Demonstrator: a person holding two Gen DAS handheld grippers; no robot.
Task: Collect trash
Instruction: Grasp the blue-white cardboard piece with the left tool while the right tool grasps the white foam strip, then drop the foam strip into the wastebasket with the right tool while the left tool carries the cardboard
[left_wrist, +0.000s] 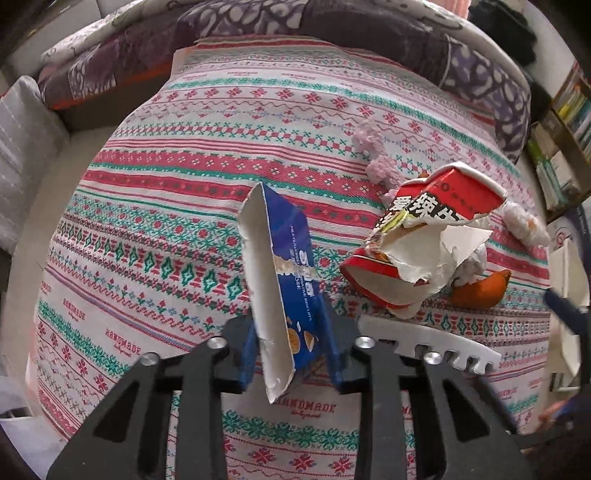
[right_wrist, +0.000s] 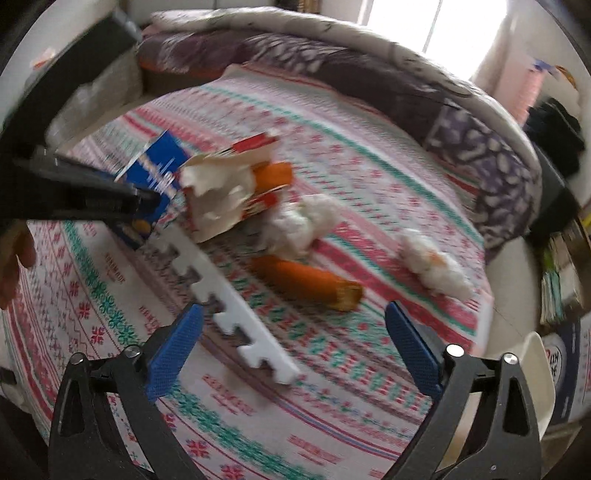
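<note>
Left hand-held gripper (left_wrist: 291, 354): blue textured pads clamped on a torn blue biscuit box (left_wrist: 280, 273), flattened card, white inside, ragged white edge. Print on it is partly legible, "BISCUITS" in small white caps plus biscuit pictures near the pads; brand word too distorted to read. The box sticks up from the jaws toward 12 o'clock in the left wrist view.

Right hand-held gripper (right_wrist: 293, 347): jaws well apart, nothing between the pads; the view is motion-blurred. A white foam strip (right_wrist: 229, 302) with a square-toothed, puzzle-mat edge lies on the cloth, running from just beside its left pad toward 11 o'clock.

Surface is a bed under a woven tablecloth-style cover (left_wrist: 166, 221): red, green and white folk-pattern bands with "HANDMADE" repeated in red. A purple-and-white floral quilt (left_wrist: 258, 22) is bunched along the far edge at 12 o'clock.

Remaining trash, at 2 to 3 o'clock of the blue box in the left view:
- torn red-and-white paper snack carton (left_wrist: 424, 236), crumpled, black Chinese characters on it that I can't read reliably
- orange peel-like piece (left_wrist: 480, 288) just beside the carton; a longer orange piece (right_wrist: 306, 280) shows in the right view
- white fluffy wads (right_wrist: 306, 221), cotton- or tissue-like
- pinkish fuzzy clump (left_wrist: 373, 155) beyond the carton

Bookshelf (left_wrist: 561, 147) at 3 o'clock, spines unreadable.
</note>
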